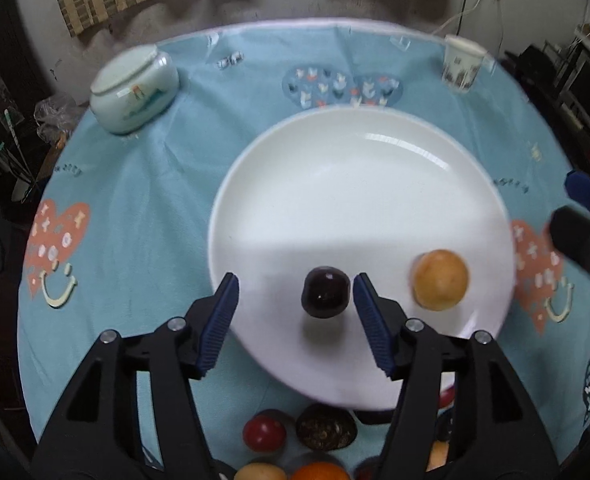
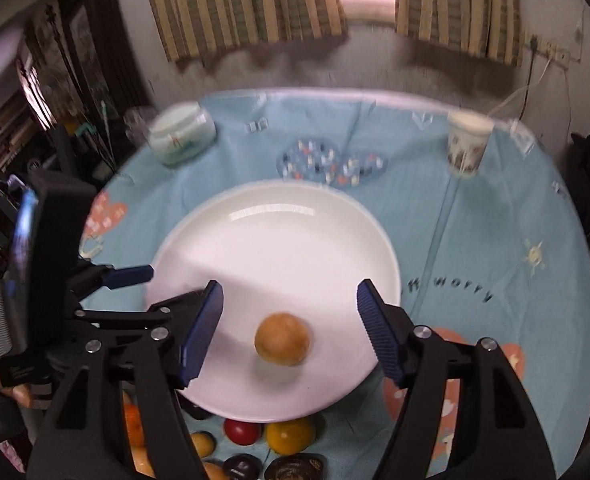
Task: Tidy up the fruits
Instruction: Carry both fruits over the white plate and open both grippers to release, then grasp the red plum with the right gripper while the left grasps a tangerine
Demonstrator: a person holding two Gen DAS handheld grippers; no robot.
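Note:
A white plate [image 1: 355,184] [image 2: 275,240] lies on the light blue tablecloth. In the left wrist view a dark, glossy round fruit [image 1: 326,292] sits between the fingers of my left gripper [image 1: 295,284]. The jaws stand open and neither pad presses on it. Its shadow falls on the plate just below it. A tan round fruit [image 1: 440,280] [image 2: 282,338] rests on the plate's near right part. My right gripper [image 2: 289,288] is open around it with wide gaps on both sides. One blue finger of the left gripper [image 2: 131,274] shows at the plate's left rim.
Several loose fruits lie by the near table edge: a red one [image 1: 263,430] [image 2: 242,431], a dark rough one [image 1: 326,428] and an orange one [image 2: 290,434]. A pale green lidded jar [image 1: 135,92] [image 2: 183,136] stands far left, a paper cup [image 1: 461,66] [image 2: 467,144] far right.

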